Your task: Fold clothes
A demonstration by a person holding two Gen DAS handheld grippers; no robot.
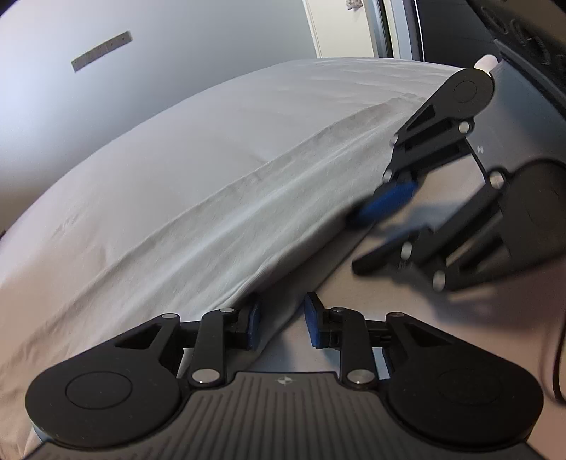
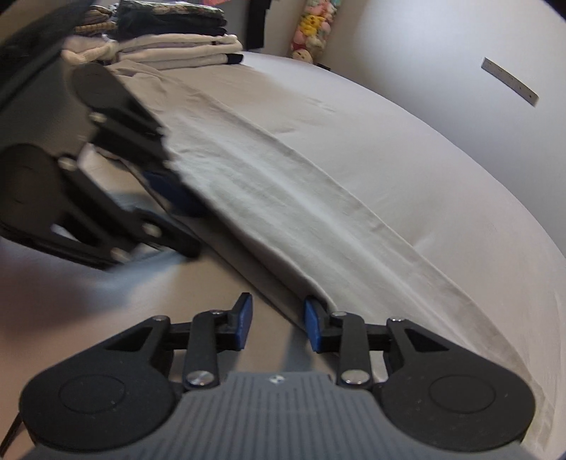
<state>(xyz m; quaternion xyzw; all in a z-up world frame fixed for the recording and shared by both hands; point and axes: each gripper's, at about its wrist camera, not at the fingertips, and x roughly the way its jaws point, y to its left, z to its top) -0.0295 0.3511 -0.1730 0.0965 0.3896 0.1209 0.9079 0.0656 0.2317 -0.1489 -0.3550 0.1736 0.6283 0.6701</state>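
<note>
A light grey garment [image 1: 212,198] lies spread over the bed, its near edge raised in a long fold; it also shows in the right wrist view [image 2: 300,198]. My left gripper [image 1: 281,323] is open, its blue pads on either side of the garment's near edge. My right gripper [image 2: 277,323] is open too, its right pad touching the fold's edge. Each gripper shows blurred in the other's view: the right gripper [image 1: 380,226] at the fold's far end, the left gripper [image 2: 173,212] likewise, pads open around the cloth edge.
The grey bed sheet [image 2: 406,124] covers the surface. A stack of folded clothes [image 2: 177,46] sits at the bed's far end, with plush toys [image 2: 313,32] behind it. A pale wall with a grey strip [image 1: 100,51] lies beyond the bed.
</note>
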